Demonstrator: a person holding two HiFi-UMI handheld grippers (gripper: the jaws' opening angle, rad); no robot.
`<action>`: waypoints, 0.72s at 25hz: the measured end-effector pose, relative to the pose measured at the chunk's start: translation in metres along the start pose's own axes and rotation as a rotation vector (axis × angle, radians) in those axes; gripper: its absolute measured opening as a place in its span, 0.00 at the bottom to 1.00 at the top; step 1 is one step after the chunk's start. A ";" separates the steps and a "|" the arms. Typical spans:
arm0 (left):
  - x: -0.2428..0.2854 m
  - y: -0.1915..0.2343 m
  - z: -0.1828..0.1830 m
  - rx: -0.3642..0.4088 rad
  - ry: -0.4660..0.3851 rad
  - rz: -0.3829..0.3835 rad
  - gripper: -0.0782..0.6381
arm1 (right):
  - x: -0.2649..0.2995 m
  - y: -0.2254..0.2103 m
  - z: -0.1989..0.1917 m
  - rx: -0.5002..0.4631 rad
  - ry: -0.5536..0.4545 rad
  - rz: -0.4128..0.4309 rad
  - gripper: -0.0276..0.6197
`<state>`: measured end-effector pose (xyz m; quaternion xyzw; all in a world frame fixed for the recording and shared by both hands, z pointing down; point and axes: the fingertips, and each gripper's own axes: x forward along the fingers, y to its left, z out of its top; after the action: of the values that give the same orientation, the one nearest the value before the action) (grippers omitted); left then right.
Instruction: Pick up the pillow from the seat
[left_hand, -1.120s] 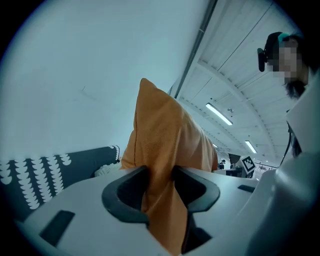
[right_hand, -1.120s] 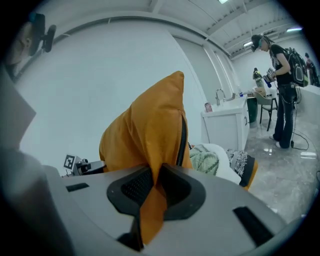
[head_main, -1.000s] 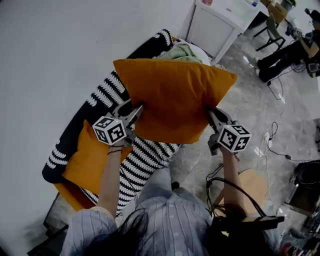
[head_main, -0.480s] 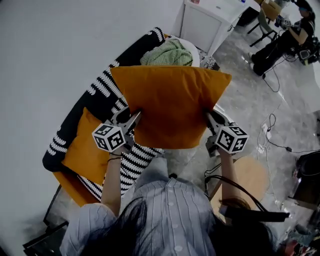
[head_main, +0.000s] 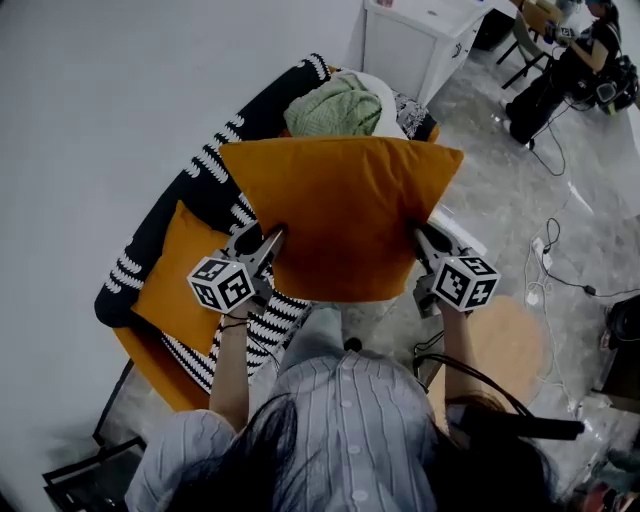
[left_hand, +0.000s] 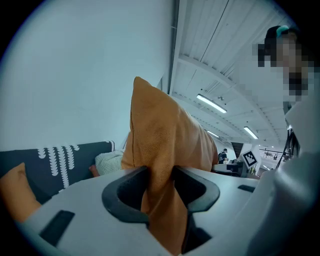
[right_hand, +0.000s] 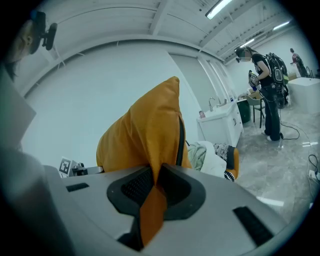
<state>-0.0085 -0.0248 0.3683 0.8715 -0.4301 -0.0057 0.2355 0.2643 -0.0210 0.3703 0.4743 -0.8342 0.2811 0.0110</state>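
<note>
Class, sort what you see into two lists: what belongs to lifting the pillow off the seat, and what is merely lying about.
Belongs to the job: held orange pillow, left gripper, right gripper, striped seat.

Lying about: second orange pillow, green blanket, white cabinet.

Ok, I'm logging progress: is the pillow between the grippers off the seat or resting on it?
Off the seat. The pillow hangs between the left gripper and right gripper, each shut on a side edge.
</note>
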 end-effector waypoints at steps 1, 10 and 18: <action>-0.005 -0.005 -0.003 0.000 -0.003 0.003 0.36 | -0.006 0.002 -0.002 0.000 -0.003 0.003 0.14; -0.049 -0.043 -0.036 -0.028 -0.013 0.047 0.36 | -0.054 0.015 -0.032 0.004 0.005 0.013 0.14; -0.085 -0.066 -0.053 -0.030 -0.005 0.088 0.36 | -0.081 0.030 -0.054 0.008 0.009 0.020 0.13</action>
<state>-0.0013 0.0951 0.3717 0.8480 -0.4686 -0.0039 0.2475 0.2718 0.0804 0.3791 0.4645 -0.8378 0.2866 0.0098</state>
